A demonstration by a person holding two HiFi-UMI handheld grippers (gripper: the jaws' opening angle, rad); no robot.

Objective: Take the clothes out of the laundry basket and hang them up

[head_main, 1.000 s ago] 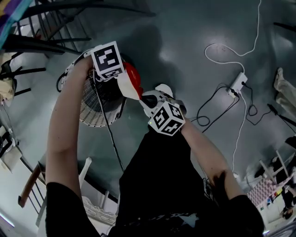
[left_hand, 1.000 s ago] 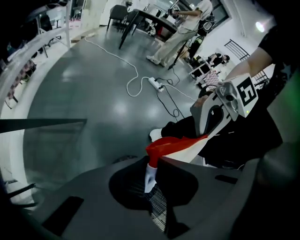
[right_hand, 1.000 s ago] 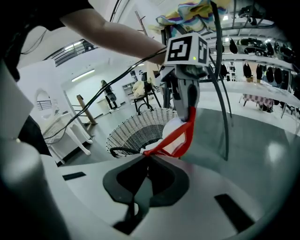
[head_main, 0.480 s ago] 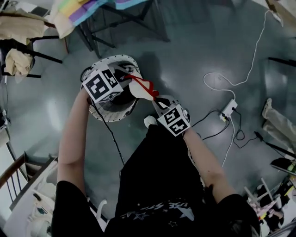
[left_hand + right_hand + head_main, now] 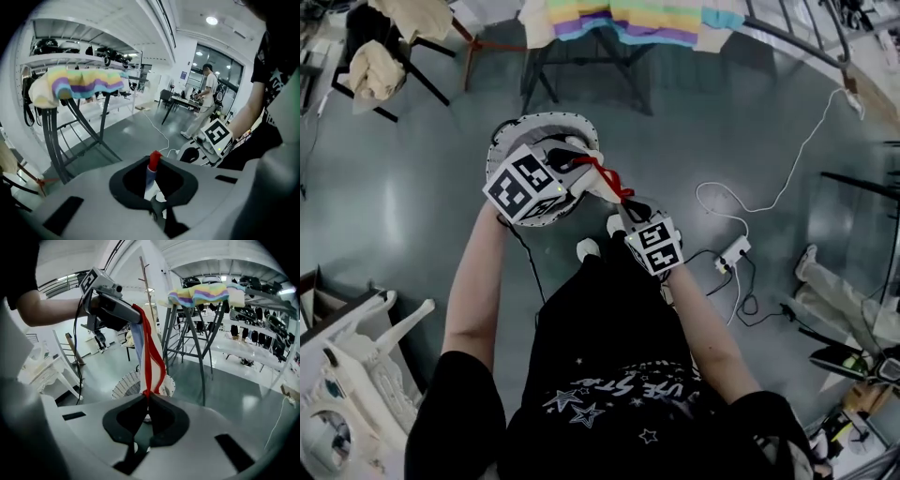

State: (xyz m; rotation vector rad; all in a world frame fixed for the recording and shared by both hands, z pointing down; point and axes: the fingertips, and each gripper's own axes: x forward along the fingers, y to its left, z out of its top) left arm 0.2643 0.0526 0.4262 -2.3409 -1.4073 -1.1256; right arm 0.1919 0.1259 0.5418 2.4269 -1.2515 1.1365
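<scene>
Above the 11 o'clock laundry basket, left tongs and right tongs both clamp tightly onto a red-and-white garment. Hanging it on the 12 o'clock rack remains.

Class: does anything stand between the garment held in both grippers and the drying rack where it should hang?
Nothing visible does. The garment hangs over the basket, and only floor lies between it and the drying rack. A striped towel already drapes the rack's top.
</scene>
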